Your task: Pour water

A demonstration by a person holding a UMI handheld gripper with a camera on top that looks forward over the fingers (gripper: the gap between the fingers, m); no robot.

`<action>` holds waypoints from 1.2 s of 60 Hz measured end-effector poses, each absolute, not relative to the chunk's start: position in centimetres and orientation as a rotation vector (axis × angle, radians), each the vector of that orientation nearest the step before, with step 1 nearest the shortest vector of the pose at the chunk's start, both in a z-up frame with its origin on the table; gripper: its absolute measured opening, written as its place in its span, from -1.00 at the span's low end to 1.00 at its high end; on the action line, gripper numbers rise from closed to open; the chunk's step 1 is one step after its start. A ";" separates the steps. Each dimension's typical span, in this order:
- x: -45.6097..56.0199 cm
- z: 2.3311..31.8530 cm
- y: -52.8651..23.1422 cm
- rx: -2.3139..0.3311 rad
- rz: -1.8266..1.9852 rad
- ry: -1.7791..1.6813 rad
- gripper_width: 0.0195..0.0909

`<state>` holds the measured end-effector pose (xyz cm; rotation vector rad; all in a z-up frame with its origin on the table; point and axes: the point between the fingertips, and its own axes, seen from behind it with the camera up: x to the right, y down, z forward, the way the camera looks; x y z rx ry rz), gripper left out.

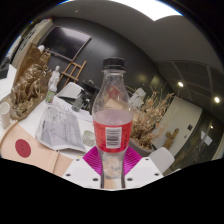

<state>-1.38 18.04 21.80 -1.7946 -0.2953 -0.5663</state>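
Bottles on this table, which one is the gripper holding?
The red-labelled bottle with the dark cap, upright between the gripper fingers; the small pale bottle stands far beyond.

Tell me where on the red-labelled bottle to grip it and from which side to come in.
Grip the bottle at its labelled middle, coming in level from the near side. It stands upright with straight round walls there, while the neck under the red cap narrows. The gripper already has it between its pink pads, seemingly pressing the lower body.
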 end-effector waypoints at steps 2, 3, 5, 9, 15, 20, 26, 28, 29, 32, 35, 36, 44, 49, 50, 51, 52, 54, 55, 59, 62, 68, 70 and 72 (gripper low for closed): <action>-2.9 23.4 18.1 -1.761 -0.614 -0.342 -0.93; -3.7 24.2 18.4 -1.745 -0.639 -0.371 -0.93; -5.4 25.7 18.5 -1.708 -0.696 -0.433 -0.93; -9.3 28.0 18.8 -1.625 -0.800 -0.562 -0.93; -15.6 29.7 19.5 -1.497 -0.917 -0.765 -0.93; -20.9 30.1 19.8 -1.387 -1.003 -0.934 -0.93; -26.6 28.8 20.8 -1.246 -1.118 -1.144 -0.93; -28.2 28.1 21.1 -1.201 -1.154 -1.207 -0.93; -28.9 27.8 21.3 -1.180 -1.173 -1.235 -0.93; -30.6 26.8 21.8 -1.115 -1.241 -1.320 -0.93; -31.6 25.7 22.8 -1.051 -1.310 -1.388 -0.93; -31.9 25.5 22.9 -1.031 -1.336 -1.411 -0.93; -33.7 23.7 24.3 -0.904 -1.481 -1.546 -0.94; -34.6 22.9 24.5 -0.851 -1.523 -1.589 -0.93; -34.7 22.8 24.6 -0.849 -1.525 -1.596 -0.94; -34.8 22.7 24.5 -0.846 -1.524 -1.604 -0.94; -34.9 22.6 24.6 -0.846 -1.523 -1.609 -0.94; -34.9 22.5 24.6 -0.846 -1.524 -1.611 -0.94; -34.9 22.4 24.6 -0.850 -1.523 -1.612 -0.94; -34.7 21.9 24.6 -0.890 -1.494 -1.611 -0.93; -34.6 21.7 24.5 -0.952 -1.440 -1.582 -0.93; -33.6 21.5 23.9 -1.218 -1.224 -1.414 -0.93; -33.3 21.4 23.6 -1.329 -1.116 -1.333 -0.93; -33.2 21.2 23.2 -1.430 -1.003 -1.249 -0.93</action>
